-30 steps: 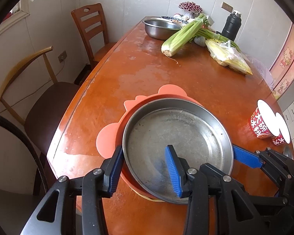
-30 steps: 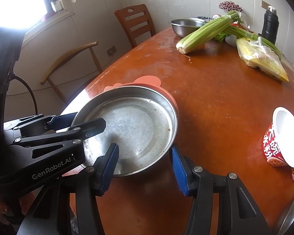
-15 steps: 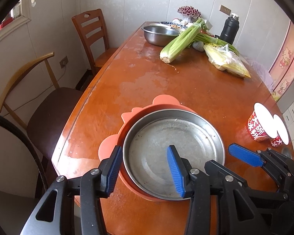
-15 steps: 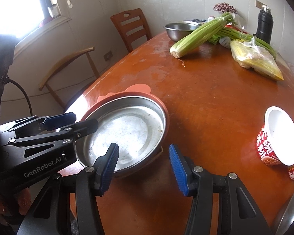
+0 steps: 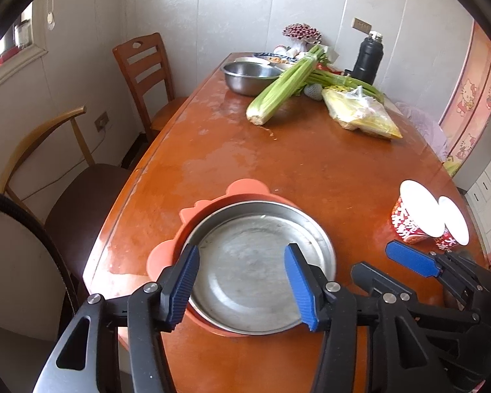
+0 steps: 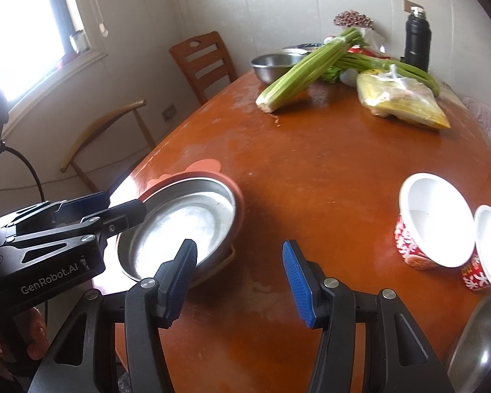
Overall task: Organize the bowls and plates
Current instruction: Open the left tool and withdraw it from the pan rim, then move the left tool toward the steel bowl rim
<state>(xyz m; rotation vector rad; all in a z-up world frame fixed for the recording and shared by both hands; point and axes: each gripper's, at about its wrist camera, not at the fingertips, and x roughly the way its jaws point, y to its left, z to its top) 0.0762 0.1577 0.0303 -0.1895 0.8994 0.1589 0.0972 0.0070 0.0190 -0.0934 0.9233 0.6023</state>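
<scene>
**Steel plate nested in the pink dish, both grippers clear of it**

Nearest the left wrist camera, the left gripper (image 5: 242, 286) hangs above the steel plate (image 5: 245, 262), its blue-padded fingers (image 5: 183, 281) spreading apart and pressing on nothing; the plate shows between them but below the pads. The right gripper (image 6: 239, 281) is over bare table just beside the plate's near rim, fingers parted and empty. In the right wrist view a person's hand (image 6: 32, 334) shows at the lower left under the left gripper's body.

The steel plate sits inside a pink silicone dish (image 5: 239, 191) with ear-shaped tabs, near the front left edge of the glossy wooden table (image 5: 311, 163). To the right stand two red-and-white paper bowls (image 6: 432, 219), tilted on their sides and touching each other, and the rim of another steel bowl (image 6: 481, 337) shows at the lower right corner.

Farther along lie a bunch of celery (image 5: 284, 83) and a clear bag of yellow food (image 5: 360, 113). At the far end are a deep steel bowl (image 5: 250, 77), a black flask (image 5: 368, 59) and a beaded ornament (image 5: 301, 31). Two wooden chairs (image 5: 147, 72) stand along the left side.
</scene>
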